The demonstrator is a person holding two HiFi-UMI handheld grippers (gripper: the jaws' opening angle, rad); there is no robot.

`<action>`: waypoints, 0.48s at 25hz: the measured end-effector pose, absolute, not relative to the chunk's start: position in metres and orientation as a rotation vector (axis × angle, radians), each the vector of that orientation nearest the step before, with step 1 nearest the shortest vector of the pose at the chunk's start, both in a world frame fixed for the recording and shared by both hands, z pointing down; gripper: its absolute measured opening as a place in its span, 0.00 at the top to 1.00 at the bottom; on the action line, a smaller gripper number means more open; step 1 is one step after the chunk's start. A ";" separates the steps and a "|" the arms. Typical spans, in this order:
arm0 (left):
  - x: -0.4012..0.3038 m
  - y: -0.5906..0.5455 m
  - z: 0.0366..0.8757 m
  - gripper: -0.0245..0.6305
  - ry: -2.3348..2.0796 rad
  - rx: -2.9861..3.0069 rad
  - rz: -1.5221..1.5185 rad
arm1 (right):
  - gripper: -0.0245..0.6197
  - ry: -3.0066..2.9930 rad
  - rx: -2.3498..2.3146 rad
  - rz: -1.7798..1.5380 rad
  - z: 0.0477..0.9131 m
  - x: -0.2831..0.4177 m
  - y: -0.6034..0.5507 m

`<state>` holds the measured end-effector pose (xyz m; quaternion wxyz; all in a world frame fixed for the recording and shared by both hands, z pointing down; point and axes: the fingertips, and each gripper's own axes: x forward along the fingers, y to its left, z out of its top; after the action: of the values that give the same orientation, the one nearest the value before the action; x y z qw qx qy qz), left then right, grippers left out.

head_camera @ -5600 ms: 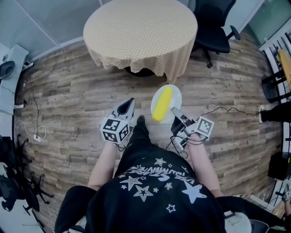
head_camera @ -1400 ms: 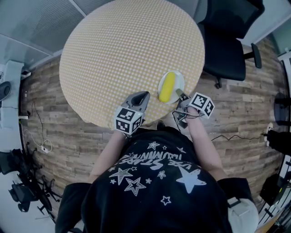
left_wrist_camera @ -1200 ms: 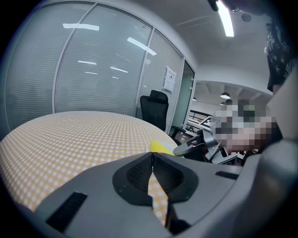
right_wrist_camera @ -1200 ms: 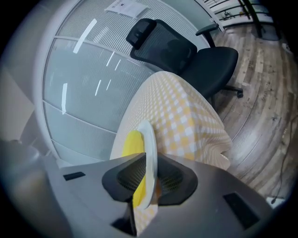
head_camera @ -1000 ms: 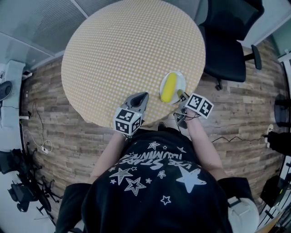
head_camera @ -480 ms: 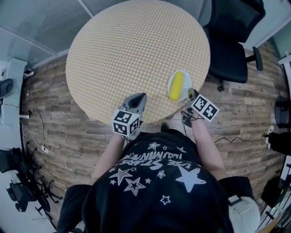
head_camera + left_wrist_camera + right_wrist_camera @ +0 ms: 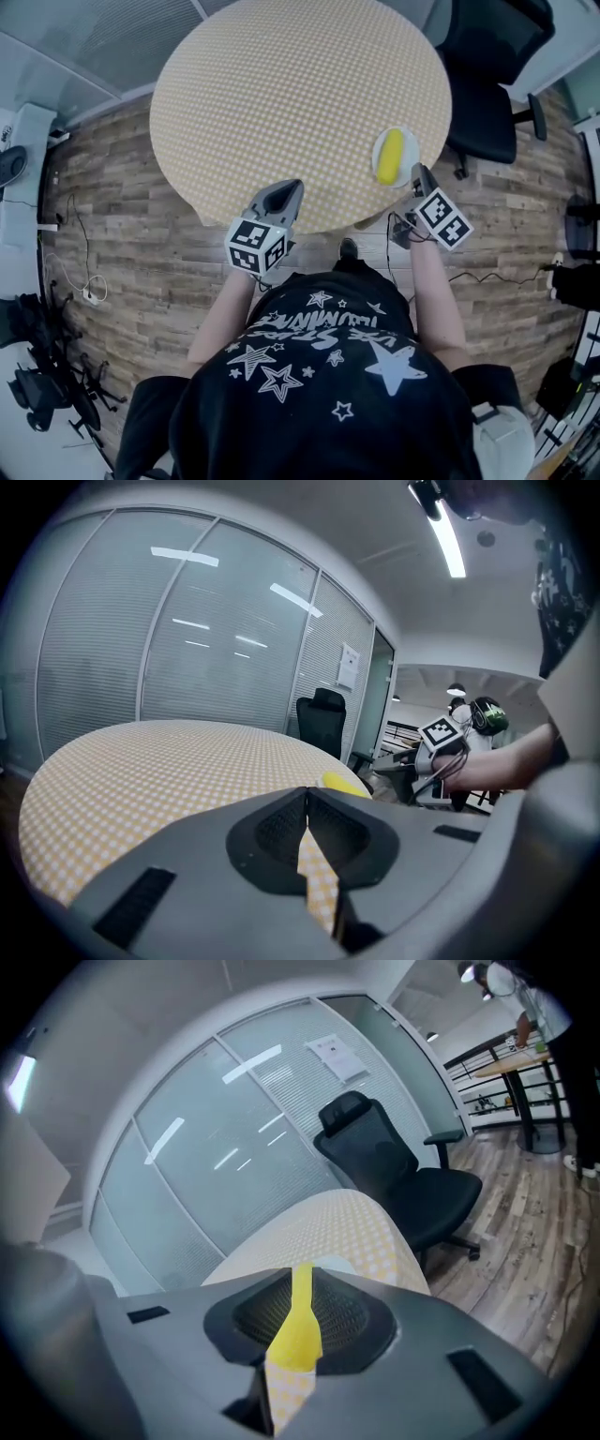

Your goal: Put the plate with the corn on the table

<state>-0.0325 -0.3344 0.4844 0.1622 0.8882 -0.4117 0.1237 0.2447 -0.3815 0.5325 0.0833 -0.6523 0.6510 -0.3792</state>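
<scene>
A white plate [image 7: 406, 141] with a yellow corn cob [image 7: 389, 157] rests on the round checkered table [image 7: 281, 84], close to its right edge. My right gripper [image 7: 418, 172] meets the plate's near rim. In the right gripper view its jaws stand almost together [image 7: 302, 1275]; the narrow slit shows the corn [image 7: 298, 1330], and a bit of white plate [image 7: 334, 1264] shows beside it. My left gripper [image 7: 292, 187] hovers shut and empty over the table's near edge. In the left gripper view, the corn [image 7: 342, 782] peeks over its closed jaws [image 7: 307, 795].
A black office chair [image 7: 487, 56] stands just beyond the table's right side, also in the right gripper view [image 7: 394, 1171]. Wood floor surrounds the table, with cables [image 7: 80, 281] at the left. Glass partition walls [image 7: 187, 667] stand behind. The person's foot [image 7: 348, 248] is under the table edge.
The person carried the plate from over the floor to the table. In the last second the right gripper and plate shifted right along the table edge. The left gripper stayed shut.
</scene>
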 end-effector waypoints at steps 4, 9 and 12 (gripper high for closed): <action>-0.058 -0.317 0.469 0.95 -1.184 2.563 0.309 | 0.86 2.101 -1.871 -1.013 0.502 0.200 -0.361; -0.089 -0.294 0.461 0.95 -1.190 2.568 0.280 | 0.87 2.270 -1.789 -0.898 0.474 0.144 -0.327; -0.103 -0.276 0.457 0.95 -1.177 2.579 0.265 | 0.87 2.323 -1.756 -0.865 0.468 0.119 -0.301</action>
<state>-0.1033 -0.2759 0.4570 0.1465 0.8961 -0.4088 0.0920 0.1185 -0.3010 0.4682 0.0517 -0.5773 0.7637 -0.2844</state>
